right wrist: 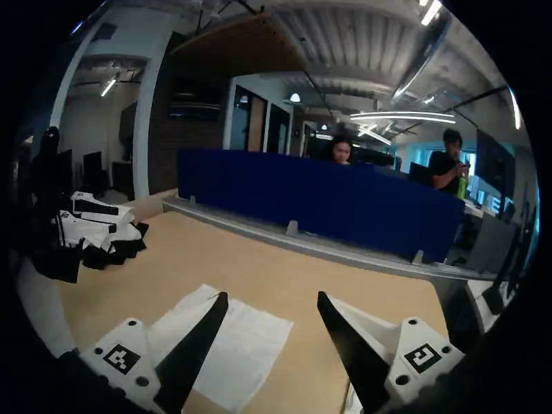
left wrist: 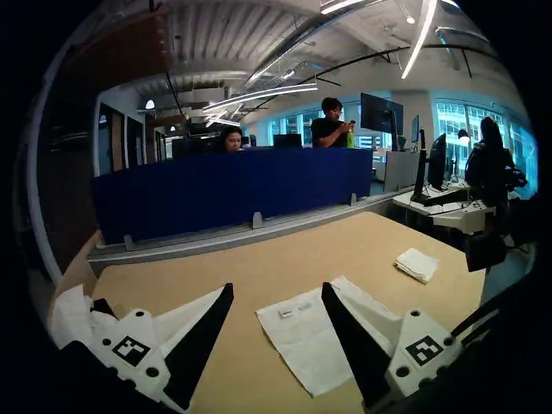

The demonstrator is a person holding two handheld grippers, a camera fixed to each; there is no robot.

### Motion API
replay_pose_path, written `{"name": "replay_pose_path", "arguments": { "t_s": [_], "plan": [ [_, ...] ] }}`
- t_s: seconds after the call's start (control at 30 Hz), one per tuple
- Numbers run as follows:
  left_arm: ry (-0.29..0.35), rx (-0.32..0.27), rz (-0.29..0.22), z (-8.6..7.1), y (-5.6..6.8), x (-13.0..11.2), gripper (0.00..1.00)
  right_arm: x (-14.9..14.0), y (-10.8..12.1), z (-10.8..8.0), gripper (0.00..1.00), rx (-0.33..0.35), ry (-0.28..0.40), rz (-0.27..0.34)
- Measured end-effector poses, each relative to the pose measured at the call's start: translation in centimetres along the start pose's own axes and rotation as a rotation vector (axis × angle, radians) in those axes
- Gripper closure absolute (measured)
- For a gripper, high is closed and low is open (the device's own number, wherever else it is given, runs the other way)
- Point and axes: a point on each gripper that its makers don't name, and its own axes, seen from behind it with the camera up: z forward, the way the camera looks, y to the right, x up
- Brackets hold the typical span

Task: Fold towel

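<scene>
The towel [left wrist: 303, 338] lies flat by the front edge of the desk [left wrist: 276, 252], likely soft and floppy, so the wide-open left gripper [left wrist: 276, 285] and right gripper [right wrist: 272, 294] should pinch its corners.

White towel [left wrist: 298, 339], tan table [left wrist: 290, 257], blue divider [left wrist: 228, 190], blk fingers [left wrist: 200, 338], blk/wht checker tags [left wrist: 131, 350]

Flat white cloth towel [left wrist: 302, 341] lies on pale wooden table [left wrist: 276, 259], before blue fabric divider [left wrist: 228, 190]; small folded white towel [left wrist: 417, 264] farther right, seemingly near the edge.
</scene>
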Motion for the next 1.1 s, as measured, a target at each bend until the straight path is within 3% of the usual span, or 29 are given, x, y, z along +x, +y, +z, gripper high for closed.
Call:
{"name": "replay_pose_path", "arguments": {
  "t_s": [0.4, 1.1],
  "plan": [
    [-0.127, -0.088, 0.030, 2.0, 2.7, -6.7, 0.05, -6.3, -0.9, 1.0, 0.00, 0.033, -0.114, 0.007],
    [-0.341, -0.168, 0.042, 3.7, 5.4, -18.8, 0.05, -18.9, -3.1, 2.9, 0.00, 0.074, -0.301, 0.006]
  ]
}}
